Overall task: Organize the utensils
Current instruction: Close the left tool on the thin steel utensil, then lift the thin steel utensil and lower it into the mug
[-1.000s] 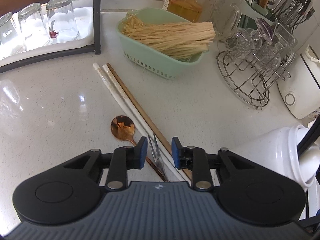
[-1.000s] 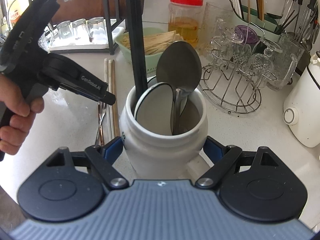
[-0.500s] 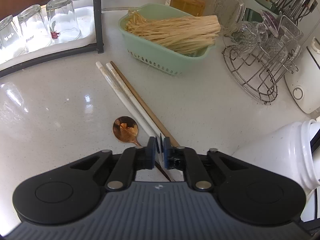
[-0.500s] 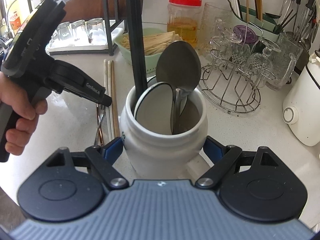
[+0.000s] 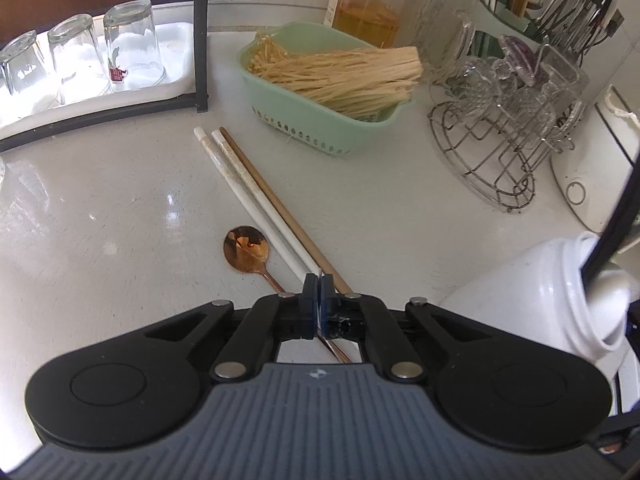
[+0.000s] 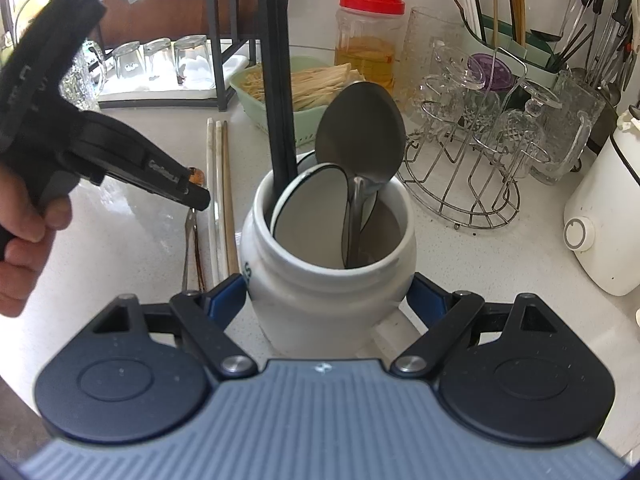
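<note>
**Left wrist view: gripper pinches a fork on the counter**

Left wrist camera shows the left gripper [image 5: 319, 292] with its blue pads drawn together on a thin silver fork [image 6: 188, 236]; the jaws have just been closing, and the metal shows as a sliver between them. The right wrist view shows the fork's handle slanting down from that gripper to the counter [image 5: 120, 208].

Just left of the pads lies a copper spoon [image 5: 246, 250], bowl up. Touching side by side past the fingertips run two white chopsticks [image 5: 244, 188] and one brown chopstick [image 5: 276, 204], angled toward a green basket [image 5: 316, 128] of pale noodles.

The right gripper [image 6: 326, 300] is clamped around a white ceramic jar [image 6: 320, 300], a blue pad on each side. In the jar stand a large metal spoon [image 6: 360, 140], a white ladle and dark chopsticks. A hand [image 6: 24, 240] grips the left tool's handle. A wire glass rack [image 6: 472, 168] stands to the right.
</note>
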`<state>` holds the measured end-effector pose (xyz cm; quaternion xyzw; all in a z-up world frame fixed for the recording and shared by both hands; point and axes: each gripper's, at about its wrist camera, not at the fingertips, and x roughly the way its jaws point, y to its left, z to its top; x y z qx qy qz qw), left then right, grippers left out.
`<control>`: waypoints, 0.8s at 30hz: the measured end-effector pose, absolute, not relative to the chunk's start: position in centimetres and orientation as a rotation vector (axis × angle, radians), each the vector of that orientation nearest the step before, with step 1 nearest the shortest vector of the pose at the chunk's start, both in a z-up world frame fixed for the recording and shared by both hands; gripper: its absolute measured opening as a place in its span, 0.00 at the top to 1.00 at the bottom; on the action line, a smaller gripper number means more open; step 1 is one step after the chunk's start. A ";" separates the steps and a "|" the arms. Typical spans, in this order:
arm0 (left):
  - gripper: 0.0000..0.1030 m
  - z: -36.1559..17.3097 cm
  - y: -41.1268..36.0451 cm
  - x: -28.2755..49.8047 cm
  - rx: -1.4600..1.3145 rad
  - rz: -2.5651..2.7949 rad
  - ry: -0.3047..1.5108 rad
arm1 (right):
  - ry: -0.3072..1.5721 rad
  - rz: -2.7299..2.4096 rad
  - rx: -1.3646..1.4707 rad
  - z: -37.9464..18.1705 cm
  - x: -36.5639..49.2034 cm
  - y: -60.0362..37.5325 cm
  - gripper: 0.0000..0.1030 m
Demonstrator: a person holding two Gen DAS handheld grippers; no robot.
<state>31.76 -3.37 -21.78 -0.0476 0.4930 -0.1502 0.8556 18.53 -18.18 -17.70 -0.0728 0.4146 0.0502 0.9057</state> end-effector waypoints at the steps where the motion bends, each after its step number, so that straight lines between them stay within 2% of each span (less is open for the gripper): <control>1: 0.99 -21.6 -3.3 31.5 -0.102 -0.318 1.032 | 0.855 0.103 -0.152 -17.7 18.5 -18.1 0.13; 24: 0.99 -14.5 -0.3 26.5 -0.155 -0.386 0.892 | 0.829 0.053 -0.133 -18.0 18.2 -17.5 0.13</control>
